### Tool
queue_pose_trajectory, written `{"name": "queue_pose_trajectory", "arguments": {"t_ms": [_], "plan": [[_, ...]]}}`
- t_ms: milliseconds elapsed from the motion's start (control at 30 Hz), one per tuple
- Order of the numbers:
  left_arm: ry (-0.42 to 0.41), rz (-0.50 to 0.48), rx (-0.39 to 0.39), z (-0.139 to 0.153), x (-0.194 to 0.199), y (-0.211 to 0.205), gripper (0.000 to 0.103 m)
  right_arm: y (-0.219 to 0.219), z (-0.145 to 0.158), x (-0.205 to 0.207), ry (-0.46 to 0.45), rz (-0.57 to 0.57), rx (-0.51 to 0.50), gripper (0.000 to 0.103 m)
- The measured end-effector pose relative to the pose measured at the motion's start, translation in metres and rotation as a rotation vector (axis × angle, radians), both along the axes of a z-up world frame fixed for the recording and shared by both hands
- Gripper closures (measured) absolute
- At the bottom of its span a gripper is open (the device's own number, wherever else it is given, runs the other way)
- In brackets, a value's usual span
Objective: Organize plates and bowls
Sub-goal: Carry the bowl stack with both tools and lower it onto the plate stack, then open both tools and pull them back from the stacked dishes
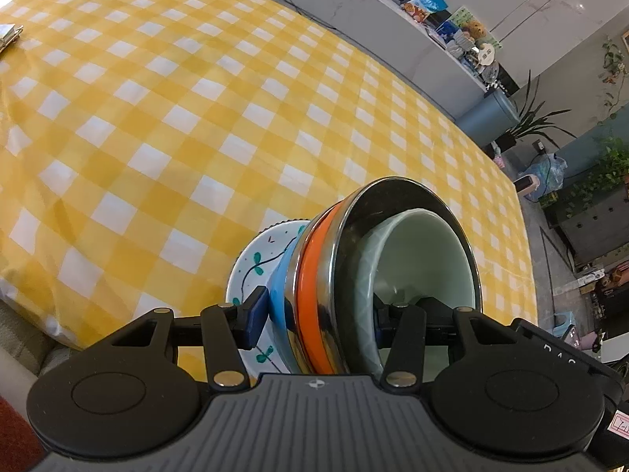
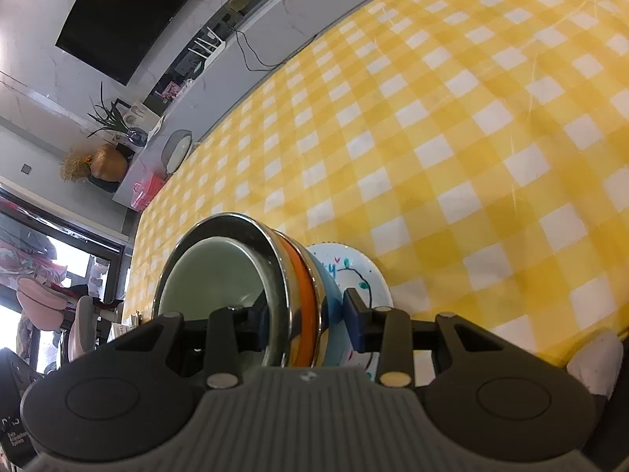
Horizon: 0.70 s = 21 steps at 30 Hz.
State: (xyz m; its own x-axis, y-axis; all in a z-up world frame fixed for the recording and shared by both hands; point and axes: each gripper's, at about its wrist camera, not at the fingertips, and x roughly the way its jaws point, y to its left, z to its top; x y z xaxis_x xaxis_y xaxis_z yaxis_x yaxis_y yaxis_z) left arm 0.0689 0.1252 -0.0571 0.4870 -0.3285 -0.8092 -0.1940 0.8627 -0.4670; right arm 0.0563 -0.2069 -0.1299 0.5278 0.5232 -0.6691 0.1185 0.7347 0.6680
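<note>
A nested stack of bowls (image 1: 326, 275) stands on a white plate with green leaf drawings (image 1: 255, 259): a pale green bowl (image 1: 424, 259) inside a steel bowl with an orange band, over a light blue bowl. My left gripper (image 1: 318, 316) is shut on the stack's near rim. In the right wrist view the same stack (image 2: 302, 295) and plate (image 2: 365, 275) show. My right gripper (image 2: 306, 324) is shut on the stack's rim from the opposite side, one finger inside the green bowl (image 2: 212, 275).
A yellow and white checked tablecloth (image 1: 177, 118) covers the table. A white counter with snack bags (image 1: 424, 4) and potted plants (image 1: 538, 118) lies beyond the far edge. A small object (image 1: 10, 35) lies at the table's left edge. A round grey item (image 2: 177, 149) leans by the far edge.
</note>
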Motion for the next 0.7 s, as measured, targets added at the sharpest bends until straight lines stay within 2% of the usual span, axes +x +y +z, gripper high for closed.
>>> {"name": "queue_pose_trajectory", "arguments": {"t_ms": [333,467,533,600,700], "plan": [[0.029,-0.003,-0.005,-0.007,0.003,0.0,0.049,0.001,-0.003,0.002,0.001,0.005,-0.015,0.065],[0.046,0.0,-0.021,-0.009,0.006,0.003,0.049,0.001,-0.001,0.002,-0.019,0.012,-0.006,0.059],[0.023,0.007,-0.011,-0.006,0.004,0.002,0.035,0.002,0.0,0.001,-0.031,0.018,-0.018,0.051],[0.001,0.016,-0.007,-0.001,0.003,0.003,0.027,0.003,0.002,-0.001,-0.043,0.02,-0.037,0.043],[-0.021,0.013,0.007,0.007,0.0,0.002,0.025,0.001,0.006,-0.004,-0.066,0.016,-0.055,0.039]]}}
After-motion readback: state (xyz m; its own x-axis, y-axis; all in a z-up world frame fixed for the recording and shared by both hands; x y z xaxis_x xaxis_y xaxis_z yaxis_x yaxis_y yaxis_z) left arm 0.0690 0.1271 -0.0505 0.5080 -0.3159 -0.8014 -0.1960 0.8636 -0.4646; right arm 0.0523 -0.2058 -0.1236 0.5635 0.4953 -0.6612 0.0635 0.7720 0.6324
